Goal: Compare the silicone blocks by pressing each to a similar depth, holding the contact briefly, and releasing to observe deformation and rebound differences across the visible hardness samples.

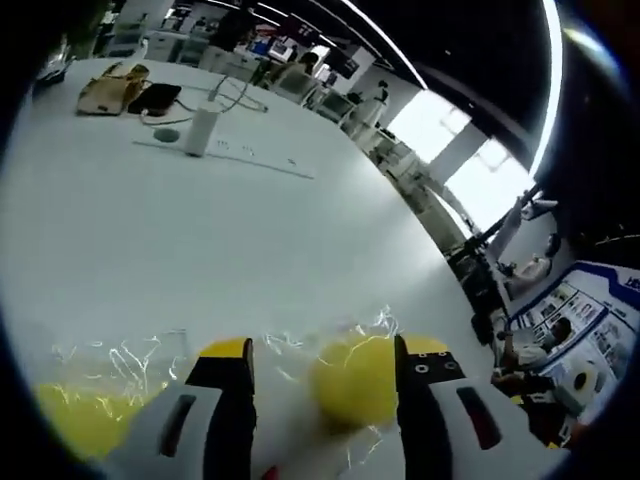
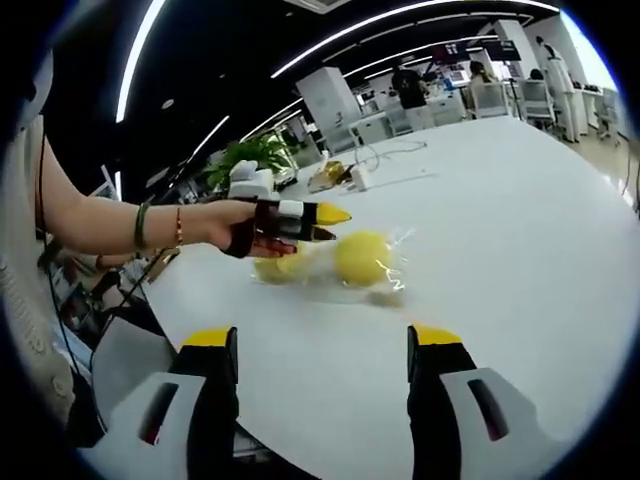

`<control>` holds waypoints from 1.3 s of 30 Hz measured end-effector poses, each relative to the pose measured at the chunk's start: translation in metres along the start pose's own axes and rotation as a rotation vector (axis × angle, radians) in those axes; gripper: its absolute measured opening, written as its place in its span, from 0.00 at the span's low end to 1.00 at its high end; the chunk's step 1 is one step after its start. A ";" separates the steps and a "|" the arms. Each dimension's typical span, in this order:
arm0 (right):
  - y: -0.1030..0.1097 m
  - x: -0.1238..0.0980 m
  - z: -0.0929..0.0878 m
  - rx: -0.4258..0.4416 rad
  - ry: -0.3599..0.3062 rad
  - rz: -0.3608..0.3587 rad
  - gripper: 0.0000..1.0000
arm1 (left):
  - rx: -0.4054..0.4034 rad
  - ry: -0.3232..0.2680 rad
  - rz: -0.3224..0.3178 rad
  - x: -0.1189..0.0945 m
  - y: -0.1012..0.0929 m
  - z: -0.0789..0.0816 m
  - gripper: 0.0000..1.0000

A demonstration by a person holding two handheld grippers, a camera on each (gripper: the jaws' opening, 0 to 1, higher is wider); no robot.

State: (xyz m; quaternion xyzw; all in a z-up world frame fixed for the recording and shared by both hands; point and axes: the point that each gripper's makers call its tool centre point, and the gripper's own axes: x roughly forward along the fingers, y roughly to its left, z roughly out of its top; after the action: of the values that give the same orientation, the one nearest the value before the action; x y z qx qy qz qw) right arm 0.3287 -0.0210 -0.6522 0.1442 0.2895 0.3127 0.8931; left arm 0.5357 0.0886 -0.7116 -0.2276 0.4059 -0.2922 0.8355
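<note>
Left gripper [image 1: 325, 365] jaws spread wide, flanking a yellow silicone ball [image 1: 352, 382] in clear wrap at lower centre; right gripper [image 2: 322, 345], also open and empty, sits well back, ball [image 2: 361, 257] straight ahead

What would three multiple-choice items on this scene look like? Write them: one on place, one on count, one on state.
1. The yellow silicone samples lie:
A. on the white table
B. on a chair
C. between the right gripper's jaws

2. Yellow samples in the clear wrap number:
A. one
B. two
C. five

3. The right gripper is:
A. shut on a sample
B. shut on nothing
C. open, nothing between its jaws

Key:
1 A, the right gripper view shows them resting on the tabletop.
2 B, a round one and a second one beside it.
3 C, its jaws stand wide apart over bare table.
</note>
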 end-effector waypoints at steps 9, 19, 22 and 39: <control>-0.010 -0.004 -0.004 0.024 0.002 -0.024 0.63 | -0.116 0.025 -0.018 0.013 0.008 -0.005 0.35; -0.014 -0.003 -0.005 0.030 0.006 -0.031 0.63 | -0.193 0.026 -0.033 0.017 0.015 -0.006 0.09; -0.014 -0.003 -0.005 0.032 0.007 -0.031 0.63 | -0.228 0.017 -0.054 0.015 0.014 -0.005 0.01; -0.014 -0.006 -0.002 0.028 -0.001 -0.034 0.62 | -0.005 -0.043 -0.057 0.006 -0.015 0.016 0.00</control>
State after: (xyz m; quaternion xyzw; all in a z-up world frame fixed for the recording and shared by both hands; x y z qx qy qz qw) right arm 0.3304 -0.0348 -0.6575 0.1518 0.2957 0.2933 0.8964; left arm 0.5476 0.0763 -0.6967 -0.2474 0.3819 -0.3100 0.8348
